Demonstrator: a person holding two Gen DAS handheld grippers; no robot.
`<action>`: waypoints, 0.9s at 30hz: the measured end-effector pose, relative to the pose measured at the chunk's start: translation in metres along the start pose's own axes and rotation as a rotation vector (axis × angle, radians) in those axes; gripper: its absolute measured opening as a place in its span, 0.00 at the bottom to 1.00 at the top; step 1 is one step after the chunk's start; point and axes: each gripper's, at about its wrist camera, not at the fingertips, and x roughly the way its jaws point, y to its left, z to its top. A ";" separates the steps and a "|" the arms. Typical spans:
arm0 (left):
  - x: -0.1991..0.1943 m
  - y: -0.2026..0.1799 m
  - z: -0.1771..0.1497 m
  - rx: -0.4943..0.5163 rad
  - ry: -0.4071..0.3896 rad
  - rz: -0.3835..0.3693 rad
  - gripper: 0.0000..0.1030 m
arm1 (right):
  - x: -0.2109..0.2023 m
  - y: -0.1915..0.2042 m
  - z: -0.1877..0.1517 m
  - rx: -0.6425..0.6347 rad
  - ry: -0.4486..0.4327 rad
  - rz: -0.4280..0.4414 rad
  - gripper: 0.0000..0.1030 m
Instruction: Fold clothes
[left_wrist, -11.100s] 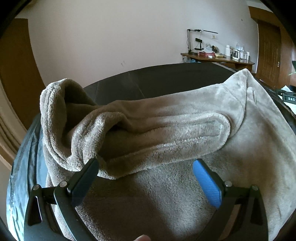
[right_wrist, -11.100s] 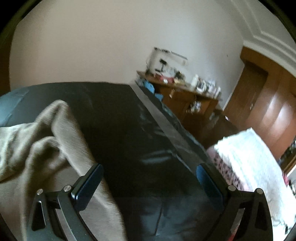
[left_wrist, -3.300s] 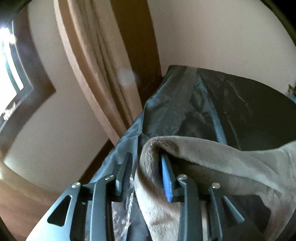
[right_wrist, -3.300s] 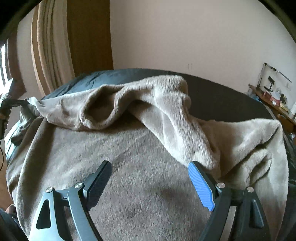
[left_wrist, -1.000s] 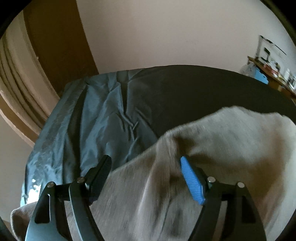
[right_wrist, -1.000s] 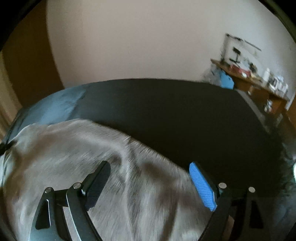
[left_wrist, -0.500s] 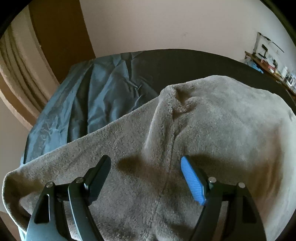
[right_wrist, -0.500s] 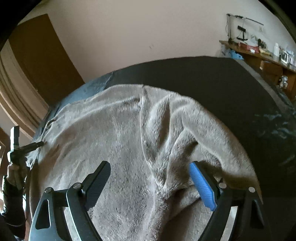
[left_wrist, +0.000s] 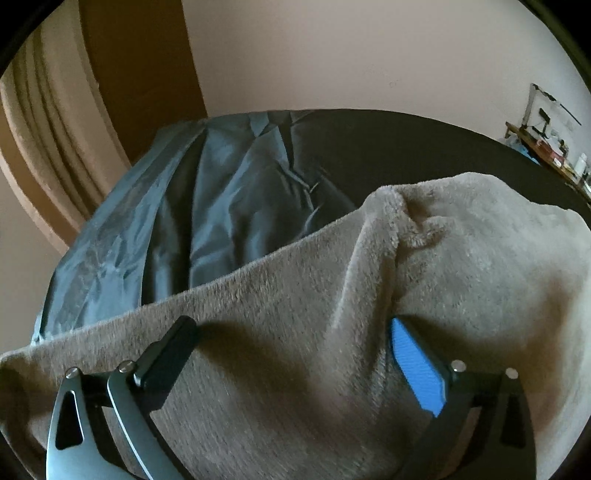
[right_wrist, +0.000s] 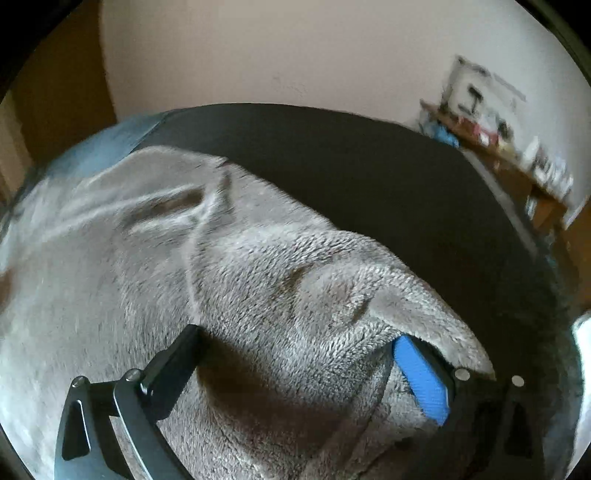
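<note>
a: starting left of the fleece garment (left_wrist: 369, 295), what does the left wrist view show?

b: wrinkled blue-grey sheet (left_wrist: 207, 206) on the bed, bare beyond the garment's far edge. the garment lies spread on the bed, its near part filling the space under the left gripper (left_wrist: 291, 354). that gripper's jaws stand wide apart, holding nothing; the fleece sits between and beneath them, and a raised ridge of it partly hides the blue pad.

a: and further right along the garment?

b: the right wrist view shows the right gripper (right_wrist: 295, 365) over the garment's right side, jaws also spread wide, gripping nothing. a fold of fleece humps over the tip of its blue finger. beyond the garment, dark bedcover (right_wrist: 369, 166), then a cluttered desk (right_wrist: 517, 147) by the wall.

a: is it folded?

b: hard to judge; it looks flattened with a seam ridge, which fits either a mid-fold layer or a spread piece.

a: what could go wrong?

b: thick pile could bunch, so a jaw closing here may pinch two layers instead of one edge. the fold draped on the right finger could drag and skew the lay if that gripper pulls away.
</note>
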 end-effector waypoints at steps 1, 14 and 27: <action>0.002 0.001 0.001 0.003 -0.003 0.002 1.00 | 0.004 -0.003 0.006 0.008 0.002 -0.004 0.99; 0.031 0.006 0.026 0.005 -0.002 -0.031 1.00 | -0.001 -0.008 0.013 -0.021 -0.056 0.019 0.99; -0.041 -0.009 -0.029 0.141 -0.044 0.032 1.00 | -0.096 0.021 -0.058 -0.167 -0.132 0.066 0.99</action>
